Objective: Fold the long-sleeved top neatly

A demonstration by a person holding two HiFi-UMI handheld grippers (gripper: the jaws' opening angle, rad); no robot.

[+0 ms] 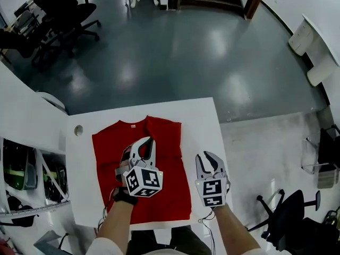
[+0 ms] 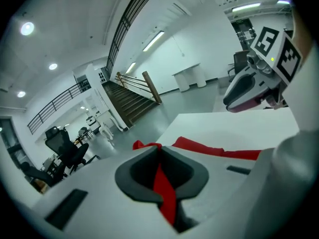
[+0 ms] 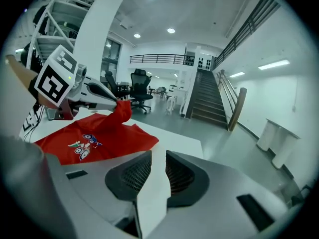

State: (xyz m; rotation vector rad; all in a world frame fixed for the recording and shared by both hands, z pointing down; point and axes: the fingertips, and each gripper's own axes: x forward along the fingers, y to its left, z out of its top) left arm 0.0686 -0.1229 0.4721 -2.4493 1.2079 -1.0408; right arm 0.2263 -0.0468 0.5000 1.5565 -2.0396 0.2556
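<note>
The left gripper point(image 2: 159, 169) is clamped on a pinch of the red long-sleeved top point(image 1: 167, 179), with the fabric running between its grey pads. The right gripper point(image 3: 158, 173) stands slightly spread just beside the top's edge, only the bare white table point(image 1: 204, 116) showing in its gap. The top lies on that table, collar away from the person. Only the right gripper view shows the lifted fold and a small printed picture point(image 3: 83, 146). Black office chairs point(image 1: 69, 15) and a dark staircase point(image 3: 205, 98) stand well beyond.
</note>
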